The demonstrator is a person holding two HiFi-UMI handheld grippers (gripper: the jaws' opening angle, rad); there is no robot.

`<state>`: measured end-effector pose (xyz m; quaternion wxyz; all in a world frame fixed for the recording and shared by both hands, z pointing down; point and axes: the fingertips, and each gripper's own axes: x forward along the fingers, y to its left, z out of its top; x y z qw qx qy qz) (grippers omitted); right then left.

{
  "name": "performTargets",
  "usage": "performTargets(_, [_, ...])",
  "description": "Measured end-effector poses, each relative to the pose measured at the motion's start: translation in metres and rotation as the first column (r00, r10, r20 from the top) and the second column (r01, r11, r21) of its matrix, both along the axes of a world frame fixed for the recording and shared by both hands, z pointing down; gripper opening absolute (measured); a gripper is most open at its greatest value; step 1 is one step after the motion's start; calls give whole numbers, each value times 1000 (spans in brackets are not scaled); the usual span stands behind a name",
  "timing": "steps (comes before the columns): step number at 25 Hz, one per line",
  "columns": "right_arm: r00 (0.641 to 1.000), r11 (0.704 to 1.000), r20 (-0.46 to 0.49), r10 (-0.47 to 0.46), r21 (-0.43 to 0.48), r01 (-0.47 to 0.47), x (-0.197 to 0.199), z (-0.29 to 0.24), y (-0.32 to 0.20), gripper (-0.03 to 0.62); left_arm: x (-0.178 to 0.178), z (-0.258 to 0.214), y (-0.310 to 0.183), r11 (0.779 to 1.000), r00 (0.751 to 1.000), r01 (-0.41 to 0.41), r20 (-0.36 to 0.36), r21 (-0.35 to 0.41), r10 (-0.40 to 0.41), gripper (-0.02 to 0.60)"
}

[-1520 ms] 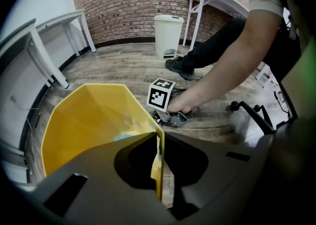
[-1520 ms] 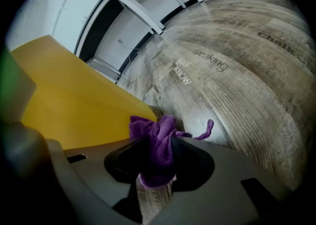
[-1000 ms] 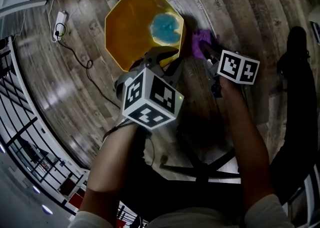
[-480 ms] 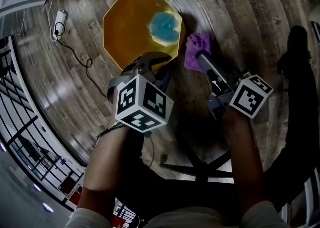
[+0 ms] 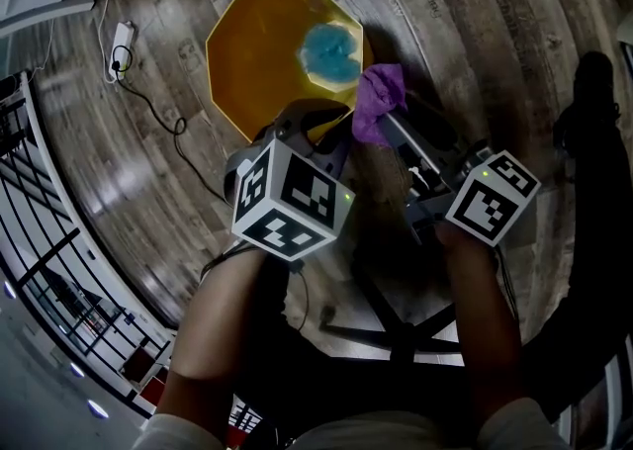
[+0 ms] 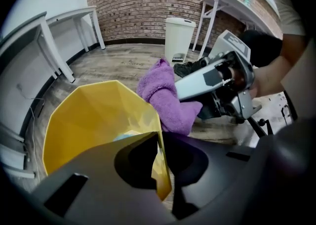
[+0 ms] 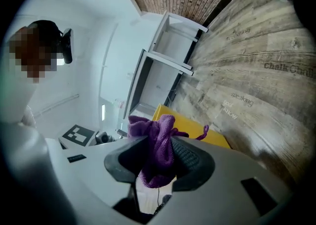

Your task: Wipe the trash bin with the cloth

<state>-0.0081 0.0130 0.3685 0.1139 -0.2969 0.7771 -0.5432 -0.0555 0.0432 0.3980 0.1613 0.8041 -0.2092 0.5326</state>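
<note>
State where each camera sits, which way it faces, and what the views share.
Head view: on the person's head, steeply down at the wooden floor; both forearms, left hand-held gripper, right hand-held gripper.
Left gripper view: rides that gripper, along jaws that have just been closing on the yellow faceted plastic trash bin's rim; right hand shows.
Right gripper view: rides that gripper, along jaws clamping the purple fleecy cloth; upper body shows.
Shared: all show bin and cloth.

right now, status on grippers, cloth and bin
Left gripper clamped on trash bin rim, jaws just closing further. Right gripper shut on purple cloth, held by the rim. Nothing between cloth and bin.
</note>
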Motion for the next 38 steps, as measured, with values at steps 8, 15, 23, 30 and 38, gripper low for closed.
performTargets(8, [1000, 1000, 8, 30, -5, -30, -1, 8, -3, 141, 1, 0, -1, 1000, 1000, 13, -21, -15, -13, 23])
performTargets(15, [992, 998, -116, 52, -13, -54, 1, 21, 0, 140, 1, -1, -1, 1000, 999, 21, -26, -14, -22, 23])
performTargets(23, [981, 996, -188, 43, -70, -57, -2, 52, 1, 140, 2, -1, -1, 1000, 999, 19, -31, -9, -19, 23])
performTargets(30, [961, 990, -274, 27, -128, -64, -3, 96, -6, 140, 2, -1, -1, 1000, 999, 17, -40, -11, -18, 23])
performTargets(38, [933, 975, -359, -25, -214, -57, -10, 159, -18, 140, 3, -4, -3, 998, 996, 53, -71, -14, -54, 25])
